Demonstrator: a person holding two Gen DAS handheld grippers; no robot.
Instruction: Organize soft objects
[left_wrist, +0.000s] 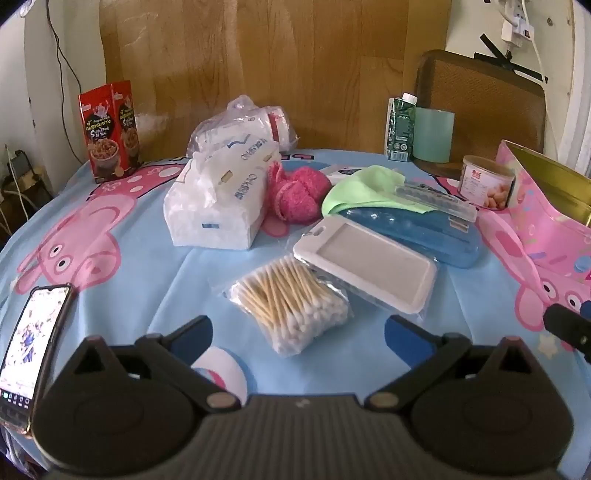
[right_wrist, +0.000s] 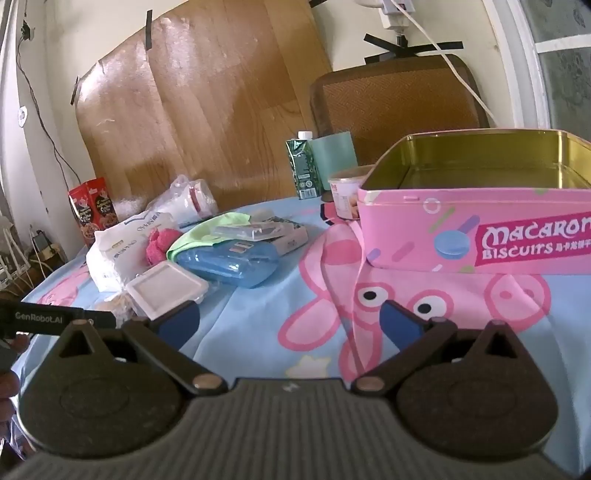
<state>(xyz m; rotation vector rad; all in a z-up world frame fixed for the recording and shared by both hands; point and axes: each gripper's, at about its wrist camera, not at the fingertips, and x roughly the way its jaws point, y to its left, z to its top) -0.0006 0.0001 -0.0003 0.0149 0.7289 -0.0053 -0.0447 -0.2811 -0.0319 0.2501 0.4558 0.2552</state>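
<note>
tablecloth (left_wrist: 155, 280): blue, pink pig print, under both tools
biscuit tin (right_wrist: 458, 236): pink, lid off, just ahead-right of right gripper (right_wrist: 290, 317)
tissue pack (left_wrist: 218, 206): ahead-left of left gripper (left_wrist: 299, 332)
pink knit (left_wrist: 299, 192): beyond, beside tissues
cotton swabs (left_wrist: 291, 302): bagged, right at left gripper's tips
grippers: both spread wide, nothing held

On the table (left_wrist: 147, 280), the swabs (left_wrist: 291, 306) lie in front, the tissue pack (left_wrist: 218, 206) behind them, the knit piece (left_wrist: 299, 192) just right of it, the cloth (left_wrist: 362, 188) further right, the tin (right_wrist: 476, 225) far right.
</note>
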